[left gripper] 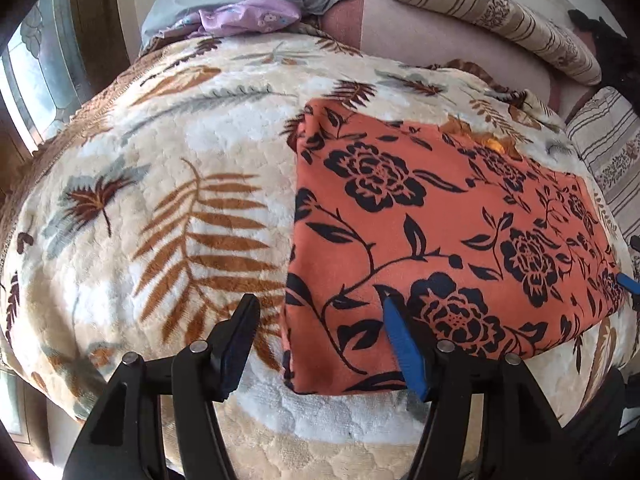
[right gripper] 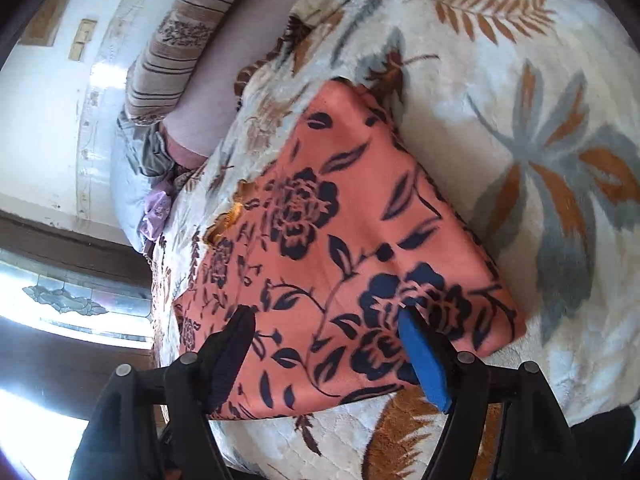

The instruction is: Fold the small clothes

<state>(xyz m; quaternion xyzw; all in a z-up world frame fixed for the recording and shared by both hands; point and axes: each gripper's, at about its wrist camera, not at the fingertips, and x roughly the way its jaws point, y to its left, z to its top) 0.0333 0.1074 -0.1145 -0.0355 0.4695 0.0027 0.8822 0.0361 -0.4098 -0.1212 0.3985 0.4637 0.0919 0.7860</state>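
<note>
Orange floral garment (left gripper: 448,232) lies flat on the leaf-print blanket (left gripper: 168,184), already reduced to a compact rectangle with layered edges, so folding appears well advanced; at most a final fold or squaring of corners remains. Left gripper (left gripper: 320,320) hovers at the near left corner, jaws spread wide, one finger over the blanket, one over the cloth, gripping nothing. Right gripper (right gripper: 326,336) stands over the near edge, jaws likewise apart and empty. Farther off lie striped pillows (left gripper: 492,12) and a lilac cloth (left gripper: 248,16).
</note>
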